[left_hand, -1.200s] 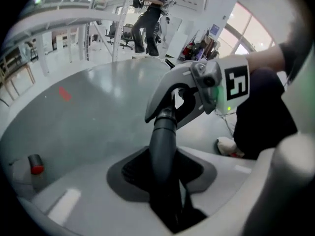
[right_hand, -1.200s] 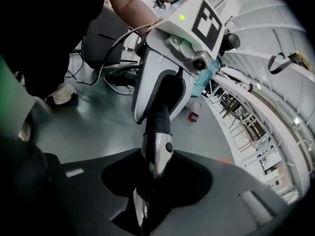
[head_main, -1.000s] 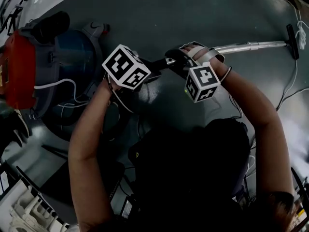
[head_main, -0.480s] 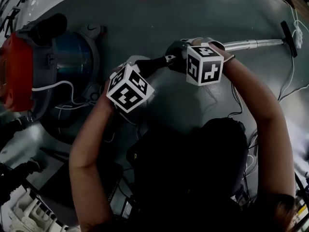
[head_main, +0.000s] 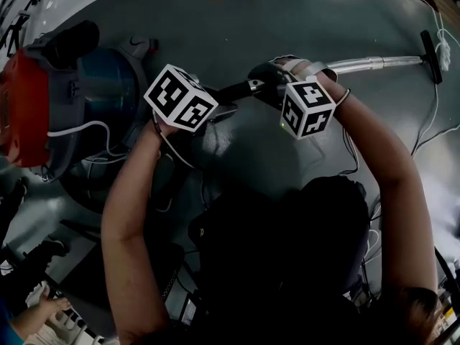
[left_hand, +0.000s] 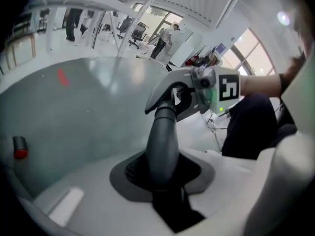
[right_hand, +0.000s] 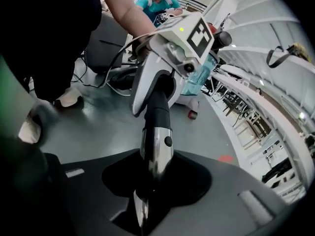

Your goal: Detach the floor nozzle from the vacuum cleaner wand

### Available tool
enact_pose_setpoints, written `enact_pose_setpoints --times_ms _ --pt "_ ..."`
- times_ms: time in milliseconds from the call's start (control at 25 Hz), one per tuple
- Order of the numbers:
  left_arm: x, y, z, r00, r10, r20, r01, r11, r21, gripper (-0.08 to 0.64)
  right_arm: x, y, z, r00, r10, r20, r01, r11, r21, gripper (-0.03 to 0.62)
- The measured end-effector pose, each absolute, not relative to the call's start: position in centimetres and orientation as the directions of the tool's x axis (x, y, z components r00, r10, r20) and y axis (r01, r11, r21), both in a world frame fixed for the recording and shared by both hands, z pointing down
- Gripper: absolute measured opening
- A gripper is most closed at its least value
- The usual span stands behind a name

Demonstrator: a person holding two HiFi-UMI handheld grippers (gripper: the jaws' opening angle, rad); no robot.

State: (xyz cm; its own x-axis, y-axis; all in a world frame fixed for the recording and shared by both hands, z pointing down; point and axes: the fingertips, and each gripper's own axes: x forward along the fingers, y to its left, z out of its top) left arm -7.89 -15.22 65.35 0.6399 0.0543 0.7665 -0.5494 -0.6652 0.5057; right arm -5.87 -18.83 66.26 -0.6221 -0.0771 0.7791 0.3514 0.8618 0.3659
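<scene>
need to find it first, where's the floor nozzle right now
Head view, far upper right: the floor nozzle sits at the far end of the metal wand, beside a white cable.

We wear a black top (head_main: 280,243). Our left gripper (left_hand: 165,178) is white-shelled, our right gripper (right_hand: 152,181) dark grey; both carry black-and-white marker cubes (head_main: 181,98).

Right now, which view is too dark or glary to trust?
Head view is underexposed, the torso a black mass; left gripper view is bright, fisheye-bent, window glare top right; right gripper view shows specular streaks on the chrome wand.
</scene>
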Motion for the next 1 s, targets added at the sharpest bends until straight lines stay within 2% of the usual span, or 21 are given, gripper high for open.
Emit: enact_pose_setpoints --times_ms 320,440,560,840,1000 --pt "-7.7 -15.8 65.7 0.535 -0.154 0.831 -0.569 -0.793 0.220 0.104 -4.5 -18.1 66.9 -0.490 0.190 0.851 0.408 0.912 0.031 0.135" --pt "-7.8 -15.8 65.7 0.521 -0.172 0.836 -0.574 -0.795 0.194 0.103 -4.3 -17.8 66.6 -0.451 0.264 0.853 0.412 0.909 -0.064 0.135" --pt "-7.9 -15.7 65.6 0.539 -0.136 0.832 -0.571 -0.785 0.242 0.103 -4.5 -18.0 66.5 -0.487 0.220 0.845 0.426 0.905 0.010 0.134" --pt "-7.5 -15.8 65.7 0.604 -0.027 0.796 -0.557 -0.729 0.397 0.103 -4.4 -19.7 66.4 -0.609 -0.046 0.792 0.373 0.864 0.337 0.135" --pt "-8.2 -16.4 65.9 0.553 -0.073 0.830 -0.580 -0.749 0.321 0.103 -2.8 -21.1 67.3 -0.589 -0.091 0.803 0.348 0.869 0.353 0.133"
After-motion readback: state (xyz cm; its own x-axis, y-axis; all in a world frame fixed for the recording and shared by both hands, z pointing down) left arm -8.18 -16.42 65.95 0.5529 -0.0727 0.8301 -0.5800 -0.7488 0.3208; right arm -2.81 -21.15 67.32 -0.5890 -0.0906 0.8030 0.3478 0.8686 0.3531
